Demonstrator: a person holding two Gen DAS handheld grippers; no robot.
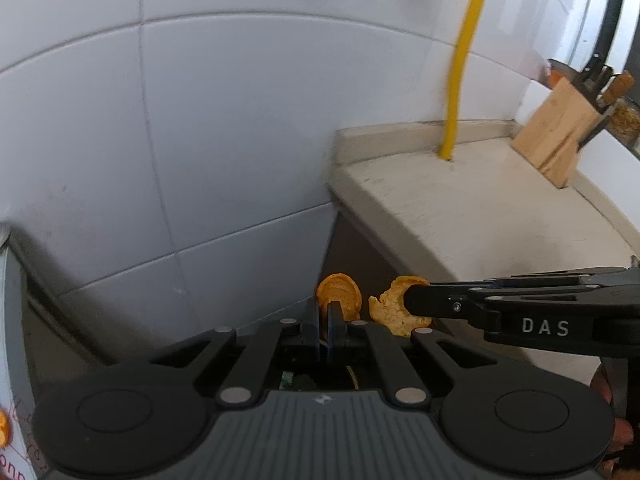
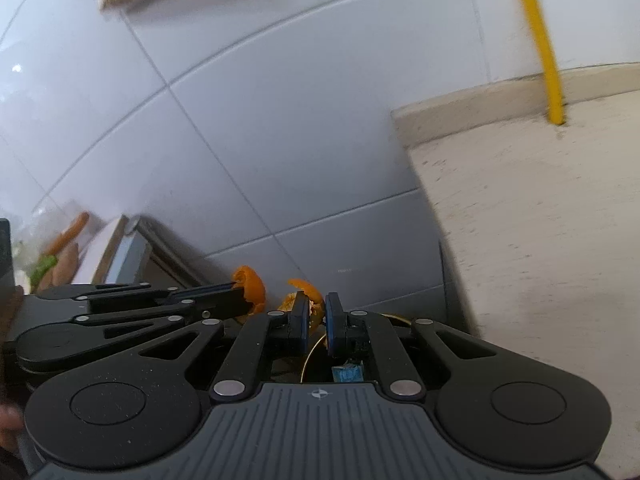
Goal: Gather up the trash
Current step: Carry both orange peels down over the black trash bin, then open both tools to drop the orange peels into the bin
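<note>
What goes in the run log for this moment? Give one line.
left hand-held gripper: shut on orange peel | right hand-held gripper: shut on second peel | both beside countertop

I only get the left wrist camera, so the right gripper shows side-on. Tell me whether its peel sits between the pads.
Observer: In the right wrist view, the right gripper is shut on a torn piece of orange citrus peel, pinched between its blue pads.
Operator: Report what lies further left, past my frame.
Observer: A white slab at the far left edge, with a blurred orange stick-shaped item and something green beside it.
Operator: Check my left gripper from the side.
Observer: The left gripper is shut on a curled orange peel, which sticks out past the fingertips.
</note>
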